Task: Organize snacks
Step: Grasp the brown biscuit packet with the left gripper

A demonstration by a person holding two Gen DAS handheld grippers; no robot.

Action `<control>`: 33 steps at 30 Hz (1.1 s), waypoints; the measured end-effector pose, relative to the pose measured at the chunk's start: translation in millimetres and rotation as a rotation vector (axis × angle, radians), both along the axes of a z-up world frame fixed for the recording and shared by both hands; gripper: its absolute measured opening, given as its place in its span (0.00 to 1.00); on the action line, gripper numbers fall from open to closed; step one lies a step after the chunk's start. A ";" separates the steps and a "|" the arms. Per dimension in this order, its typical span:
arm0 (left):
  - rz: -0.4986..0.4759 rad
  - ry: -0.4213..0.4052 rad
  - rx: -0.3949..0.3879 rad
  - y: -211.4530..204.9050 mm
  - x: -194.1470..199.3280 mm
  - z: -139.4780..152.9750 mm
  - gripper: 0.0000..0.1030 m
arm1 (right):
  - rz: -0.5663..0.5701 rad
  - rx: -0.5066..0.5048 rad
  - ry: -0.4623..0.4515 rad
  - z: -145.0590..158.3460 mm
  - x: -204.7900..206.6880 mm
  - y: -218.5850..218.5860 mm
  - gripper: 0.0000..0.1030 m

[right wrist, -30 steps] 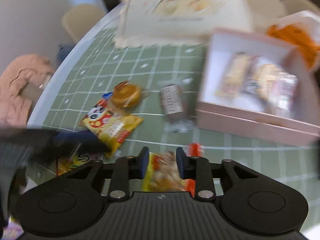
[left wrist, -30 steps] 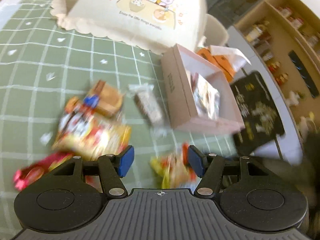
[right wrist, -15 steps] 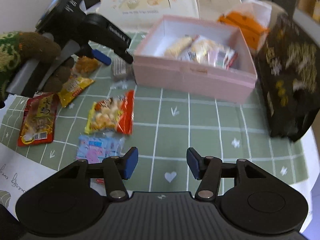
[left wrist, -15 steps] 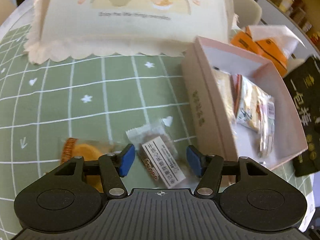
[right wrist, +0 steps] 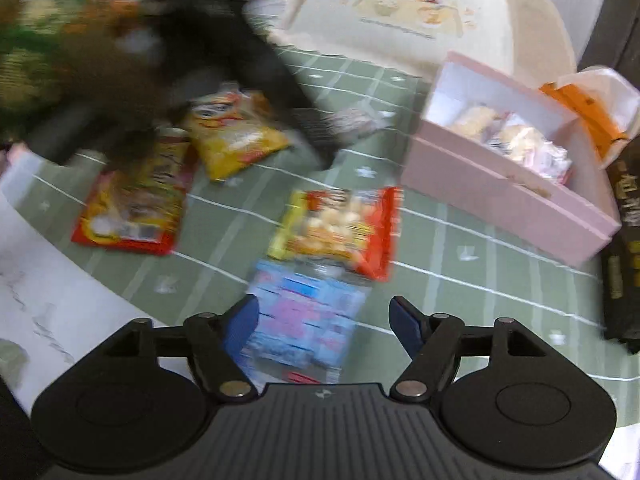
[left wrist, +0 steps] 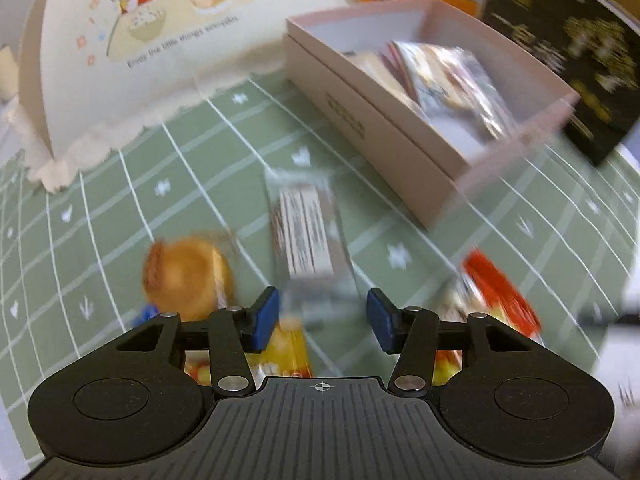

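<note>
the left claw (left wrist: 322,316) hangs over the green checked tabletop (left wrist: 120,216), its jaws closing with nothing pressed between the blue pads; a clear-wrapped brown snack bar (left wrist: 306,236) lies just ahead of them, its near end reaching between the tips; a round orange bun (left wrist: 186,276) sits just to its left, and an orange-and-yellow packet (left wrist: 496,300) to its right; the pink box (left wrist: 384,128), already holding several wrapped snacks, stands beyond the bar; the right claw (right wrist: 324,322) is opening, empty, above a blue-and-pink packet (right wrist: 304,316) that lies between its tips; a red-and-yellow snack bag (right wrist: 340,228) touches that packet's far edge; a yellow bag (right wrist: 232,136) and a red bag (right wrist: 132,208) lie further left, near a blurred gloved hand (right wrist: 60,60).
</note>
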State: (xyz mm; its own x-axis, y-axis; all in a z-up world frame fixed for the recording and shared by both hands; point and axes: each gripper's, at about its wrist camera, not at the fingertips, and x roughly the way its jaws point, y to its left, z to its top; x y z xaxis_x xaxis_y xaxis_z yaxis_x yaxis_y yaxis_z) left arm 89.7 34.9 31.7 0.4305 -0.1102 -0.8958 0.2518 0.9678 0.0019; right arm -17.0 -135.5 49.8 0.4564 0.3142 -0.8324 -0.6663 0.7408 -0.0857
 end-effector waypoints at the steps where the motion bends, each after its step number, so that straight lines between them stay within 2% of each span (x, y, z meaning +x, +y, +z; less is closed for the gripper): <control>1: -0.008 0.004 -0.014 1.3 -4.9 0.6 0.51 | -0.034 -0.004 -0.001 0.6 4.6 -6.9 0.70; 5: 0.021 -0.014 -0.057 2.4 -13.8 0.4 0.51 | -0.162 0.062 0.035 15.1 41.2 -32.6 0.70; 8: 0.075 -0.030 -0.090 3.0 -12.6 0.7 0.50 | -0.211 0.111 0.021 23.8 75.3 -30.9 0.70; 10: 0.107 -0.025 -0.113 5.5 -15.0 2.8 0.44 | -0.248 0.147 0.060 22.3 106.4 -25.6 0.66; 11: 0.121 -0.022 -0.130 6.7 -17.3 4.1 0.39 | -0.257 0.167 0.088 21.0 119.2 -22.4 0.57; 12: 0.130 -0.021 -0.144 8.2 -19.9 5.9 0.38 | -0.262 0.193 0.113 18.5 131.8 -19.3 0.53; 14: 0.147 -0.025 -0.165 12.2 -25.3 9.8 0.38 | -0.272 0.234 0.164 12.6 149.4 -13.9 0.52; 17: 0.166 -0.029 -0.168 13.7 -21.6 11.6 0.39 | -0.284 0.240 0.159 7.3 149.7 -9.9 0.52; 20: 0.231 -0.050 -0.200 16.6 -6.2 10.9 0.39 | -0.235 0.255 0.156 9.5 121.8 -18.5 0.57; 22: 0.282 -0.062 -0.221 18.7 8.2 8.3 0.39 | -0.207 0.224 0.128 11.1 102.5 -25.6 0.61; 24: 0.306 -0.062 -0.206 16.7 23.2 4.3 0.39 | -0.166 0.170 0.072 11.7 81.1 -29.6 0.62; 26: 0.286 -0.064 -0.167 9.4 34.1 0.4 0.44 | -0.130 0.110 -0.005 13.1 67.1 -30.7 0.63; 29: 0.240 -0.067 -0.105 -4.0 37.7 0.1 0.45 | -0.119 0.061 -0.073 15.7 70.7 -29.0 0.63; 33: 0.119 -0.075 -0.066 -14.5 15.9 -1.8 0.45 | -0.170 0.105 -0.024 16.1 104.2 -28.4 0.63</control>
